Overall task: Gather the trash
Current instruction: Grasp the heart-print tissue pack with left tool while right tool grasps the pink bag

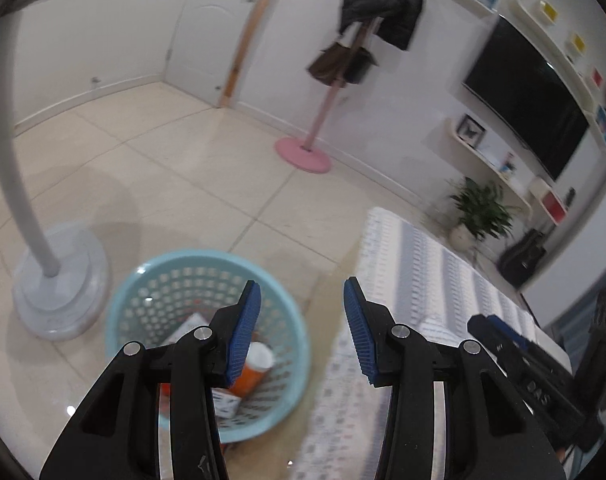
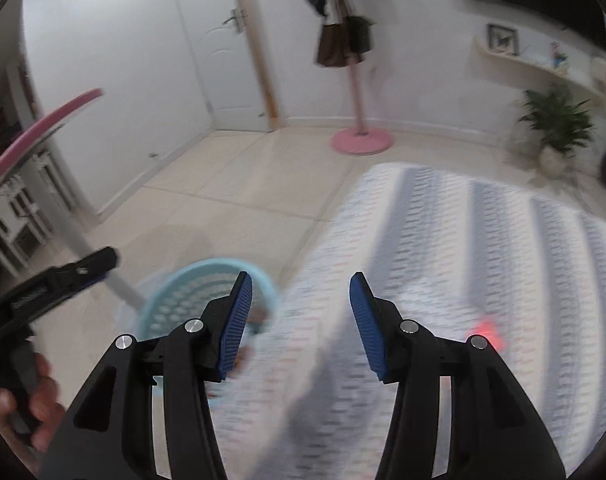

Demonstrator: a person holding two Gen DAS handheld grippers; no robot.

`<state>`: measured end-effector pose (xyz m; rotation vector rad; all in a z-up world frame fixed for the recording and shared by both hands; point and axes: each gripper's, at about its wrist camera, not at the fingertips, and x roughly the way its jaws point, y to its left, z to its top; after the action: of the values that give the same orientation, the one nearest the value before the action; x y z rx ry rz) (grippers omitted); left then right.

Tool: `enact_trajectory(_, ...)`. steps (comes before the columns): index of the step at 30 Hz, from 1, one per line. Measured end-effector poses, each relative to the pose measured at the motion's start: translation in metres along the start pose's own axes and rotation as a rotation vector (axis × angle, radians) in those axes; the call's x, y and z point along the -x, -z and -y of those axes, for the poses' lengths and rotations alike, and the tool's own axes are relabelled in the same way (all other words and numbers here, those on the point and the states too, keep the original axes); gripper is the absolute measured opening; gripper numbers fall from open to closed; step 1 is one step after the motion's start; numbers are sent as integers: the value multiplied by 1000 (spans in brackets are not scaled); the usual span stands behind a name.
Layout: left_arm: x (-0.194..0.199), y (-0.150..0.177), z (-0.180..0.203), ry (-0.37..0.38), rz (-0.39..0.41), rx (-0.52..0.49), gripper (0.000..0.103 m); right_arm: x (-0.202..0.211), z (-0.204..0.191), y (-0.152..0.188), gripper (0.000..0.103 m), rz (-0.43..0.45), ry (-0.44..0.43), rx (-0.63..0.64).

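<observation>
- Left wrist view: the left gripper [image 1: 302, 284] fills the bottom of the frame, its two black arms ending in blue ribbed pads that stand spread apart with nothing between them.
- Behind its left-hand pad, at lower centre-left, a light blue perforated basket [image 1: 151, 280] sits on the pale tiled floor [image 1: 163, 152].
- Inside the basket lies trash: an orange container with a white cap [image 1: 257, 368] and a white printed carton [image 1: 227, 402], partly hidden by the gripper.
- To the basket's left stands the round white base of a floor lamp [image 1: 59, 292], its stem curving up the left edge.
- A striped, patterned cloth [image 1: 423, 272] runs from lower centre toward the right; what lies under it I cannot tell.
- At the lower right edge, the right gripper [image 1: 515, 356] shows as a black and blue shape.
- Farther back: a pink coat stand [image 1: 303, 152] with dark clothes, a white door [image 1: 211, 32], a wall television [image 1: 531, 104] and a potted plant [image 1: 479, 208].

- Right wrist view: the right gripper [image 2: 301, 276] sits at the bottom, blue pads spread, holding nothing, over the blurred striped cloth [image 2: 483, 240].
- The light blue basket [image 2: 191, 292] appears at lower left, just beside the cloth's edge and partly behind the gripper's left-hand pad.
- At the left edge, a hand [image 2: 39, 396] grips the left gripper [image 2: 79, 272].
- A small red blur [image 2: 489, 334] lies on the cloth at lower right; I cannot tell what it is.
</observation>
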<state>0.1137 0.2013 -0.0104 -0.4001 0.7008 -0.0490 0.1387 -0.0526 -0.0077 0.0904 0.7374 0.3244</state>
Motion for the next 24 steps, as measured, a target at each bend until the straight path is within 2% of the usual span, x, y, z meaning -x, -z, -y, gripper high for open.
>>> enact_trajectory(2,-7,4,17,21,-12,-28,45,7,26,0,48,7,43,-4)
enact_trajectory(7,-38,25,71,69,-68,-88,67,14,96,14,48,5,137,-49)
enact_trajectory(12,-83,42,112,131,-148,-86,72,8,142,33,48,-18,146,-90)
enact_trajectory(14,-108,52,124,143,-206,-73,73,3,153,39,48,-31,128,-80)
enact_trajectory(16,-133,60,134,129,-260,-66,73,1,156,43,49,-43,108,-60)
enact_trajectory(18,-154,65,139,98,-311,-56,73,-5,157,49,58,-60,83,-29)
enact_trajectory(21,-184,73,143,72,-392,-44,73,-9,157,61,60,-72,59,-7)
enact_trajectory(24,-201,79,145,30,-414,-31,73,-13,158,68,60,-92,41,-5)
